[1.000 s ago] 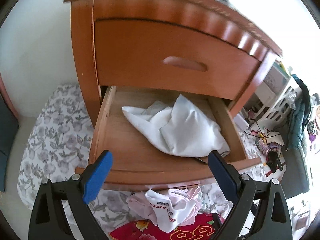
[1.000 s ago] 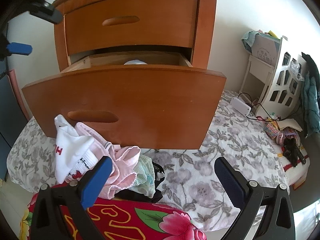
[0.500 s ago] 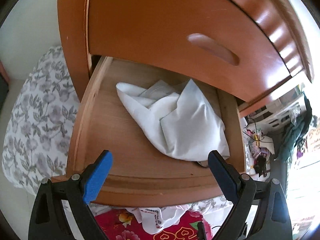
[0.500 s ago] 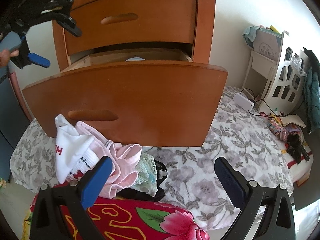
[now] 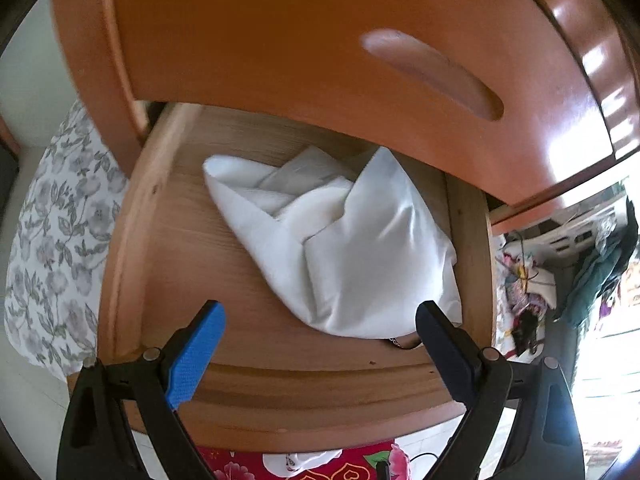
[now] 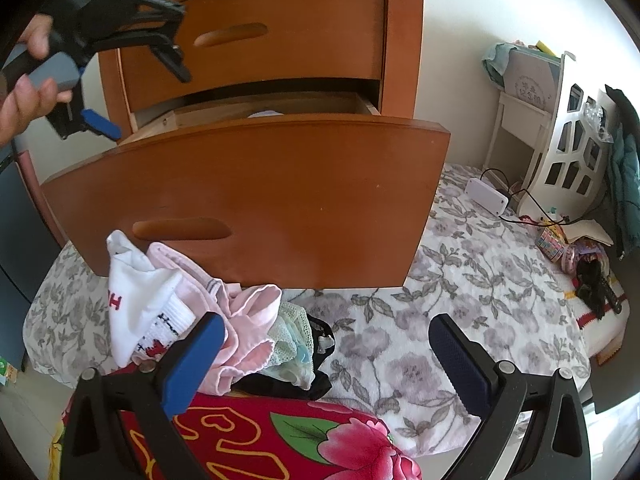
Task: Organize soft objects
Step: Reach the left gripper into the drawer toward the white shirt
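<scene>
1. Left wrist view: the left tongs [image 5: 318, 318] stand wide apart and hold nothing, poised over the pulled-out lower drawer [image 5: 168, 248] of a wooden nightstand.
2. Between and just beyond the two fingers lies a crumpled white cloth [image 5: 344, 240] on the drawer floor, nearer the right finger [image 5: 444, 344], whose tip sits just beside the cloth's near edge; I cannot tell whether they touch.
3. A small dark item [image 5: 400, 344] peeks from under the cloth's near edge, too hidden to identify.
4. Above the tongs the closed upper drawer front [image 5: 320, 40] with its carved handle slot [image 5: 432, 72] fills the frame.
5. Left of the tongs, a grey floral bedspread [image 5: 52, 240] shows beside the drawer.
6. Right wrist view: the right tongs [image 6: 324, 340] are also spread wide and empty, above the bed.
7. Just ahead of the left finger [image 6: 192, 360] sits a pile of soft things: a white sock [image 6: 140, 304], pink garments [image 6: 240, 312], a pale green mesh piece [image 6: 292, 344] and something black [image 6: 292, 384] beneath.
8. The pile rests against the lower drawer's front panel [image 6: 280, 200], partly on a red floral cloth [image 6: 280, 440].
9. Far up to the left, a hand [image 6: 24, 92] grips the other tongs [image 6: 140, 28] over the open drawer.
10. Off to the right stands a white shelf unit [image 6: 560, 140] with clutter beside it.
</scene>
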{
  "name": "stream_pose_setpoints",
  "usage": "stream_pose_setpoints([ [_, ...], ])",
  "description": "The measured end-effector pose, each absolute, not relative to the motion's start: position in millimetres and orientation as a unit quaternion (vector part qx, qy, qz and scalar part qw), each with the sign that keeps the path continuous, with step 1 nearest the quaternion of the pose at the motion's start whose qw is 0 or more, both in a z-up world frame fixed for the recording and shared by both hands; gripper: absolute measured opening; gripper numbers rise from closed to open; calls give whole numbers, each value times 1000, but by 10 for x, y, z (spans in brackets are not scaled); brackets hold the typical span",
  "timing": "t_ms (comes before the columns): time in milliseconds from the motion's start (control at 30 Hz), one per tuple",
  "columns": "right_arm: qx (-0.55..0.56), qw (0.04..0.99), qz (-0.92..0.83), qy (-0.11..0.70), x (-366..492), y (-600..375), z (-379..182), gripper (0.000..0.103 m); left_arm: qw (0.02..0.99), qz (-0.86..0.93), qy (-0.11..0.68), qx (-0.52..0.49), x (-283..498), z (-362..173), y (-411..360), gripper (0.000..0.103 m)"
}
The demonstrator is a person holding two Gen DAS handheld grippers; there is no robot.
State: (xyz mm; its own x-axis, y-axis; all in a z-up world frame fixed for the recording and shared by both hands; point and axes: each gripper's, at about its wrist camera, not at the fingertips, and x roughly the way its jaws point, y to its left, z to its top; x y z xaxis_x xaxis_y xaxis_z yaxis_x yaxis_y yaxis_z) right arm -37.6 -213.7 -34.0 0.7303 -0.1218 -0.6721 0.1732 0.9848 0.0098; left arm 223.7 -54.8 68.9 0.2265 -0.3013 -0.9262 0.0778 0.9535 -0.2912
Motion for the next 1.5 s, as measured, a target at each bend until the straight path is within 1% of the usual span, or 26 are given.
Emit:
stream_pose_setpoints([
  [300, 47, 927, -72, 364, -361, -2171, -371, 103, 740, -136, 655, -70, 2435, 444, -933, 96],
  [600, 61, 923, -63, 376, -332, -2211, -405, 103, 712, -165, 682, 38, 2515, 259, -1614, 96],
  [733, 72, 920, -61, 380, -322, -2247, -423, 103, 707, -168, 680, 101, 2526, 174, -1879, 96],
  [1100, 84, 917, -58, 386, -296, -2282, -462, 103, 699, -137, 666, 221, 2637, -14, -2196, 96],
  [1233, 87, 916, -59, 387, -292, -2296, -471, 103, 698, -127, 671, 216, 2706, -72, -2167, 96],
  [1500, 89, 915, -60, 388, -287, -2295, -483, 103, 701, -97, 680, 190, 2867, -102, -1841, 96],
])
